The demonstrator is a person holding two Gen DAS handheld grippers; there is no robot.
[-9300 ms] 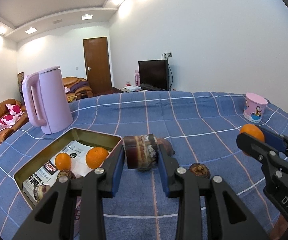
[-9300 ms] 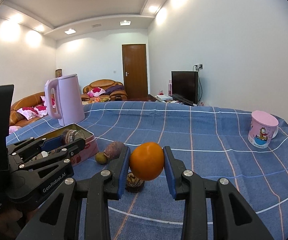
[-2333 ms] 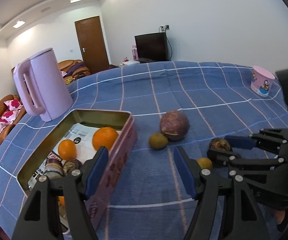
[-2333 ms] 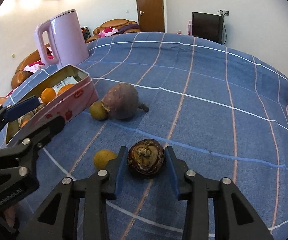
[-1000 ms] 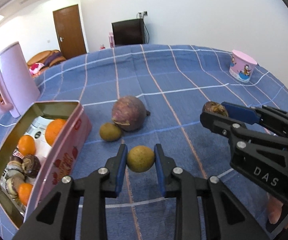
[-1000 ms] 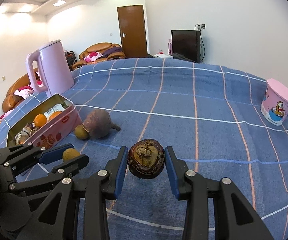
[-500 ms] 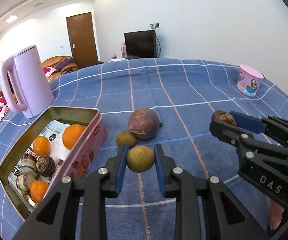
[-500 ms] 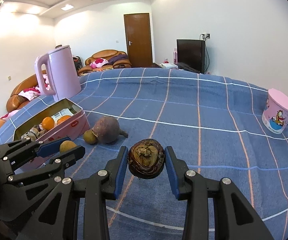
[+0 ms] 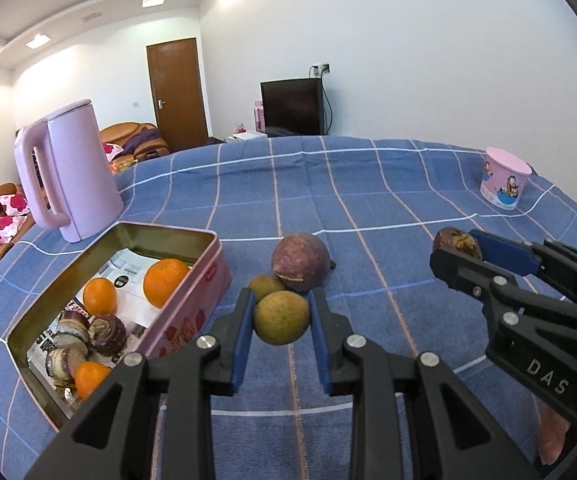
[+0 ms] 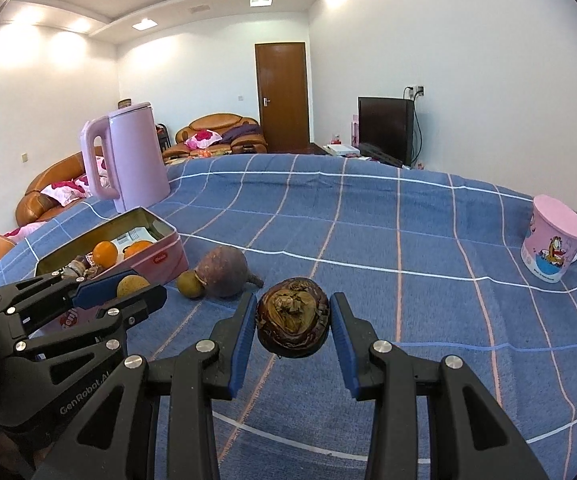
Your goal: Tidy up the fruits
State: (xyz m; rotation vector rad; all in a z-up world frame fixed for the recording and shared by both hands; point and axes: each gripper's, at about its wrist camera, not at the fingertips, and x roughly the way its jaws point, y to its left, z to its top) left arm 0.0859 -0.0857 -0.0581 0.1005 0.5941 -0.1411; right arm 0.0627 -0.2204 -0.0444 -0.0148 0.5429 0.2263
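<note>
Both grippers hold fruit above the blue checked tablecloth (image 9: pixel 368 184)

A yellow-green fruit (image 9: pixel 281 317) sits pinched between the blue pads of the left gripper (image 9: pixel 281 322), lifted just beside the pink tin (image 9: pixel 192 304), which holds oranges (image 9: pixel 166 277) and dark round fruits (image 9: pixel 106 332) on printed paper; the right gripper (image 10: pixel 293 322) is clamped on a dark wrinkled fruit (image 10: pixel 293 322), also off the cloth. On the cloth between them lie a large purple fruit (image 9: pixel 300 262) touching a small green fruit (image 9: pixel 265 286). Farther off stand a lilac kettle (image 9: pixel 68 172) behind the tin and a pink cartoon cup (image 9: pixel 504 184) near the far right edge
</note>
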